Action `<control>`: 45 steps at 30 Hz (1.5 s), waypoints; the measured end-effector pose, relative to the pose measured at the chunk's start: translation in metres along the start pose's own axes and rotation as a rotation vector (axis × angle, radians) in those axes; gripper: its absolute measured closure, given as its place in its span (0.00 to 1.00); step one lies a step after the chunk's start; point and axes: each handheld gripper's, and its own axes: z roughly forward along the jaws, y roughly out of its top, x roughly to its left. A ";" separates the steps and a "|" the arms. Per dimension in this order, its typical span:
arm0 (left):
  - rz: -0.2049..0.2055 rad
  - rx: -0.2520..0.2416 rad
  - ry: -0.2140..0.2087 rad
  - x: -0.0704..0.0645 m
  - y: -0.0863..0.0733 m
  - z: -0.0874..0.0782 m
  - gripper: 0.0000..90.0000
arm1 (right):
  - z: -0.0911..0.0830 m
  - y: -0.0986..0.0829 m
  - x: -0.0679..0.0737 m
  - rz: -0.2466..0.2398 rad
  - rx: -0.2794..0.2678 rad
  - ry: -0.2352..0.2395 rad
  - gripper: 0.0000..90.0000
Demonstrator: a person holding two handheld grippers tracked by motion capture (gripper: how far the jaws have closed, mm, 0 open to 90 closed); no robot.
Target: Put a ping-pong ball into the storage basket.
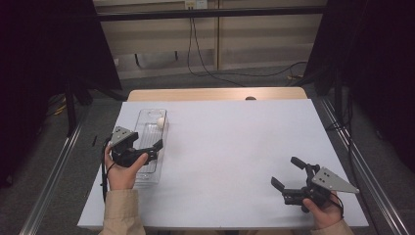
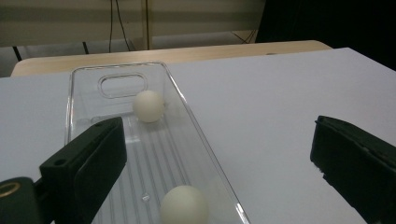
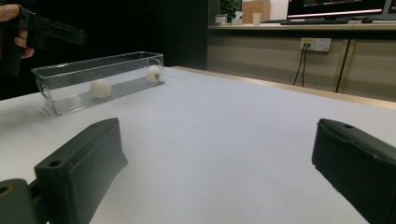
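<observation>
A clear plastic bin [image 1: 147,117] lies lengthwise on the left of the white table [image 1: 235,147]. One white ball [image 1: 161,122] rests at its far end. In the left gripper view the bin [image 2: 180,93] holds that far ball [image 2: 148,106] and a second, nearer ball [image 2: 184,205]. My left gripper [image 1: 155,151] hovers over the bin's near half, open and empty [image 2: 219,158]. My right gripper [image 1: 286,171] is low at the front right, open and empty [image 3: 219,163], pointing toward the bin [image 3: 74,77] with both balls [image 3: 100,87] [image 3: 153,73] inside.
A strip of wooden tabletop [image 1: 215,93] shows beyond the white sheet's far edge. Cables [image 1: 205,68] trail on the floor behind, and dark curtains [image 1: 44,58] flank both sides. Metal rails [image 1: 54,166] run along the table's left and right.
</observation>
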 end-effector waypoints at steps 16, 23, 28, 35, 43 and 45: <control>-0.002 -0.020 -0.007 0.002 -0.013 -0.009 0.04 | 0.000 0.000 0.000 -0.001 -0.001 0.000 0.02; 0.014 -0.043 -0.011 0.002 -0.017 -0.013 0.04 | 0.000 0.000 0.000 -0.001 -0.001 0.000 0.02; 0.021 -0.033 -0.018 0.002 -0.021 -0.013 0.05 | 0.000 0.000 0.000 -0.001 -0.002 0.001 0.02; 0.040 -0.038 -0.017 0.001 -0.027 -0.014 0.05 | 0.001 0.000 0.000 -0.004 0.003 0.004 0.02; 0.053 -0.045 -0.023 -0.001 -0.031 -0.017 0.05 | 0.002 0.000 0.000 -0.003 0.003 0.000 0.02; 0.059 -0.048 -0.024 -0.001 -0.032 -0.018 0.05 | 0.001 0.000 0.000 -0.002 0.005 0.000 0.02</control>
